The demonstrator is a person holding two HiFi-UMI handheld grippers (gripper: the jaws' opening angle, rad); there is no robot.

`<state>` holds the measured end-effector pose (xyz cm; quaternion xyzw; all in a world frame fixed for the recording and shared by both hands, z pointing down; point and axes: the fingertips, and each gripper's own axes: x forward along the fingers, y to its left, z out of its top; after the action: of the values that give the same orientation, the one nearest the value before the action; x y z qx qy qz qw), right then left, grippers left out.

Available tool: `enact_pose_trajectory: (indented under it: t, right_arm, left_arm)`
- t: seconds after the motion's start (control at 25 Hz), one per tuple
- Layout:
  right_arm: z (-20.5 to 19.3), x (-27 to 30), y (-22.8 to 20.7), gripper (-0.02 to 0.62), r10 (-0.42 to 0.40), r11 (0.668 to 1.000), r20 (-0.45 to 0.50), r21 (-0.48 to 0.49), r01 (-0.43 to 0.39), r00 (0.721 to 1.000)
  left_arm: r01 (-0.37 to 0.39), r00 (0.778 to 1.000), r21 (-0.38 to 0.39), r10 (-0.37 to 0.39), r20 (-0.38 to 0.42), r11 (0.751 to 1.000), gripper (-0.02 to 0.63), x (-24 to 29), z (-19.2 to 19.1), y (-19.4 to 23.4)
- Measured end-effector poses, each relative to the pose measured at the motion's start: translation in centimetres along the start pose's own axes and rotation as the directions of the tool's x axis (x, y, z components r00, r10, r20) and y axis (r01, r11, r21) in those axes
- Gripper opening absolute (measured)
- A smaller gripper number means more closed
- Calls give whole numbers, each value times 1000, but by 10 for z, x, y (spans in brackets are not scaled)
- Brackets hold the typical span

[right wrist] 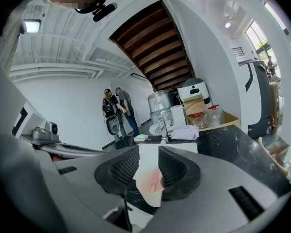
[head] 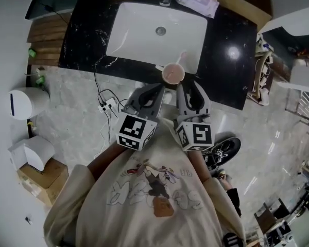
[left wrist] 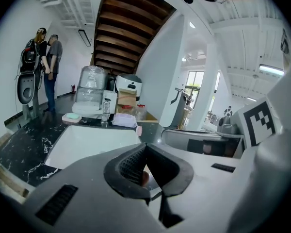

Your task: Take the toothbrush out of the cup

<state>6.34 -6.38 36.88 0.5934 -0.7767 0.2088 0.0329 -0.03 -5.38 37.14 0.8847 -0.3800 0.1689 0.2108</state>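
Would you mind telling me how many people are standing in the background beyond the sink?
2. A person with a backpack stands far left in the left gripper view, and a second person stands right beside them. Others may be hidden.

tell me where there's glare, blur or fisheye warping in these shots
Head view: a hard white glare spot on the black countertop, light otherwise fairly even. Left gripper view: heavy fisheye inside a black ring, with the windows blown out. Right gripper view: same fisheye, and the pink cup near the lens looks soft.
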Motion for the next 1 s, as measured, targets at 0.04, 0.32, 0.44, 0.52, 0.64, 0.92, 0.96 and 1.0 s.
enact_pose_trajectory:
  t: [0.04, 0.32, 0.44, 0.52, 0.64, 0.92, 0.96, 1.0]
  right_arm:
    - [-2, 4, -2, 114, -2, 1000, -8, 2, 2, 1000]
    - [-14, 22, -8, 114, 4, 1000, -58, 13, -3, 998]
    - [-16, 35, -10, 114, 15, 1000, -76, 12, -14, 997]
    - [-21, 42, -11, 114, 17, 1000, -95, 22, -15, 995]
    - [-26, 51, -17, 114, 5, 1000, -123, 26, -2, 992]
    - [-42, 75, -26, 114, 17, 1000, -198, 16, -14, 980]
    - [-44, 78, -26, 114, 22, 1000, -210, 15, -20, 977]
    - [-46, 82, -27, 114, 26, 1000, -222, 14, -24, 975]
  left_arm:
    - [0, 1000, 3, 0, 3, 1000, 3, 3, 1, 1]
    - [-14, 1000, -10, 14, 4, 1000, 3, 16, 0, 12]
    - [-18, 1000, -8, 18, 4, 1000, 3, 24, 0, 21]
    - [-16, 1000, -12, 16, -5, 1000, 3, 27, -3, 25]
    - [-13, 1000, -17, 12, -15, 1000, 3, 33, -6, 32]
    - [-29, 999, -33, 28, -40, 999, 3, 40, -12, 53]
    - [-30, 999, -35, 28, -43, 999, 3, 42, -13, 55]
    - [-30, 999, -35, 28, -46, 999, 3, 43, -14, 57]
